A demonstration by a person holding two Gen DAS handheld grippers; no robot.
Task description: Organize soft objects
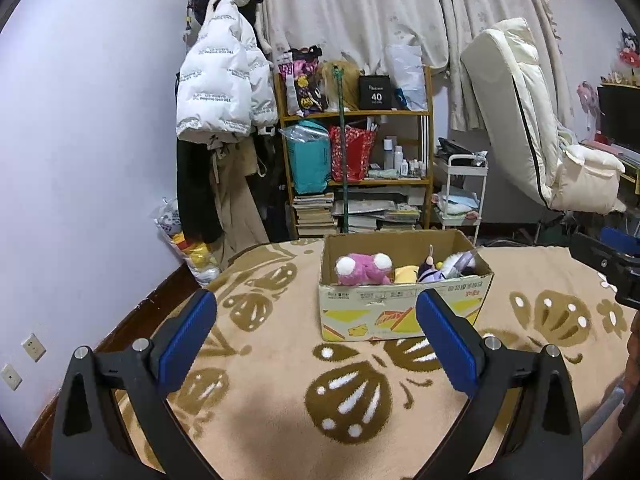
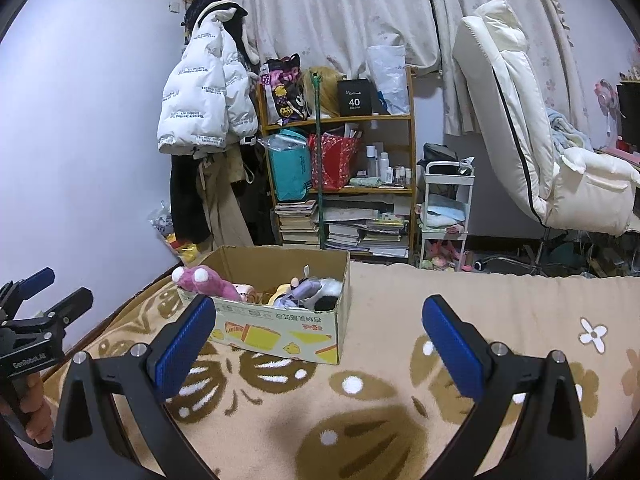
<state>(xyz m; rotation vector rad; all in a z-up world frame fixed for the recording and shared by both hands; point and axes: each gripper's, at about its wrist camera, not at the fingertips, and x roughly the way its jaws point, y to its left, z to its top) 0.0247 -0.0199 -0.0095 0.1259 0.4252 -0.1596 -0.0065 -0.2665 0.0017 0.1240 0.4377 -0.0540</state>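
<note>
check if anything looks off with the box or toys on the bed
Mostly tidy. The pink plush pokes over the rim of the cardboard box rather than sitting down inside, and the box's front top edge looks torn. Nothing has spilled onto the blanket; both grippers are open and empty.

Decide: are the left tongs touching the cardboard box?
Apart. The right wrist view shows the left tongs open, well left of the cardboard box, with blanket between.
</note>
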